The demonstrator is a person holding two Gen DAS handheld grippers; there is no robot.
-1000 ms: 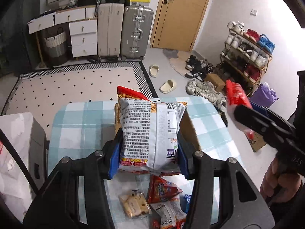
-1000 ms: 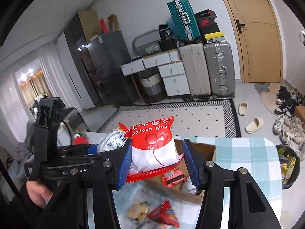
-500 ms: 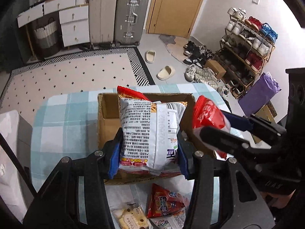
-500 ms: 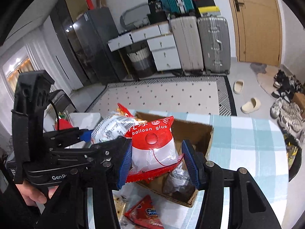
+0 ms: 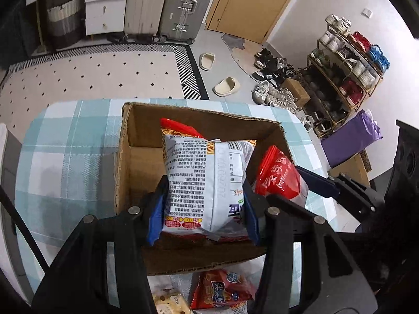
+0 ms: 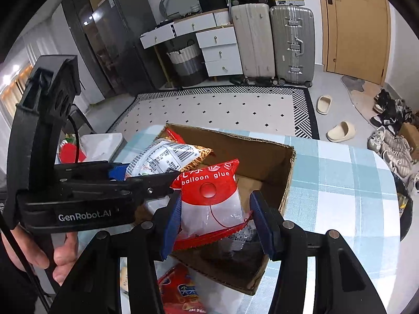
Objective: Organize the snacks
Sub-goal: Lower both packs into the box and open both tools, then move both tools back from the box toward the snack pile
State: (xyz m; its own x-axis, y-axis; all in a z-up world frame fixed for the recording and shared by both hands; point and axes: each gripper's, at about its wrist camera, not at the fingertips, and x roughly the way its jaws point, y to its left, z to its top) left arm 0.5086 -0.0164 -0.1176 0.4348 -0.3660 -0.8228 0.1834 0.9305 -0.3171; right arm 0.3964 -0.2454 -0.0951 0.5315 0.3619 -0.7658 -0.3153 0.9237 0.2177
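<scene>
While your left gripper is pointing down into the open cardboard box, you are squeezing a white noodle packet between its blue pads, which are pressing on the packet's two sides. That packet is standing upright ahead of the jaws, over the box's inside, with its red top edge reaching toward the far wall. Just to the right of it, your right gripper is holding a red and white "balloon glue" bag above the same box; the blue pad on the left is lying against the bag, and the one on the right is meeting only its red bottom seam (the bag is sagging a little between them). Beneath that bag, a dark packet is lying on the box floor. Nearer to you than the box, under both grippers, a red snack packet and a pale biscuit pack are lying on the checked tablecloth. Your left hand is gripping the handle.
</scene>
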